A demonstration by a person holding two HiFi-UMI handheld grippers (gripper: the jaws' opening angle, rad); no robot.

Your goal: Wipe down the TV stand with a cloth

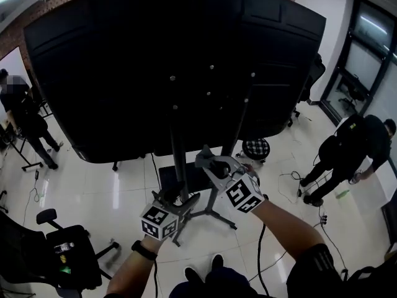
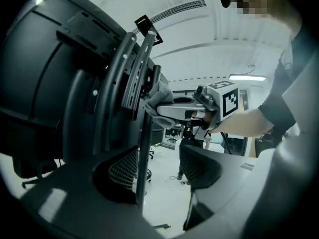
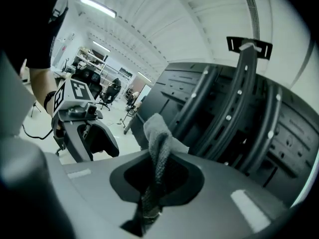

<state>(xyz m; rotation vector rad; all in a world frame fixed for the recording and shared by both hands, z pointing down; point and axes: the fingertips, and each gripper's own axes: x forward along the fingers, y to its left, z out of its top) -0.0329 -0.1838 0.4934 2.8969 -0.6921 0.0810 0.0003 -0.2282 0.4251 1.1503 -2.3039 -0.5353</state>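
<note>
The cloth (image 3: 158,133), a grey rag, sits in the right gripper (image 3: 152,193), whose fingers are clenched on its lower end. The free end pokes up and forward, just short of the rails (image 3: 238,98) of the stand (image 1: 179,154) on the back of the TV (image 1: 111,54). The left gripper (image 2: 157,171) has its fingers released and spread. A thin post (image 2: 144,143) of the stand rises between them, close to one finger but not squeezed as far as I can see. I'd judge the wiping is at the upper part of the stand, behind the screen. To do it well, the loose wad should be pressed flat on one rail and drawn along its length. The wrist should be turned so that cloth, not hard fingers, meets the metal, and the left gripper could steady the post. The screw heads and the tab (image 3: 249,45) at the top could snag the rag, and the big TV looks top-heavy, so a hard shove might rock it. The base legs (image 1: 211,215) splay on the white floor by the person's feet, and cables (image 1: 291,177) trail nearby. A stool (image 1: 255,148) stands beyond the stand and a chair (image 1: 68,253) at the lower left. One person (image 1: 350,151) bends over at the right and another (image 1: 28,120) stands off to the left, both well apart from the stand.
</note>
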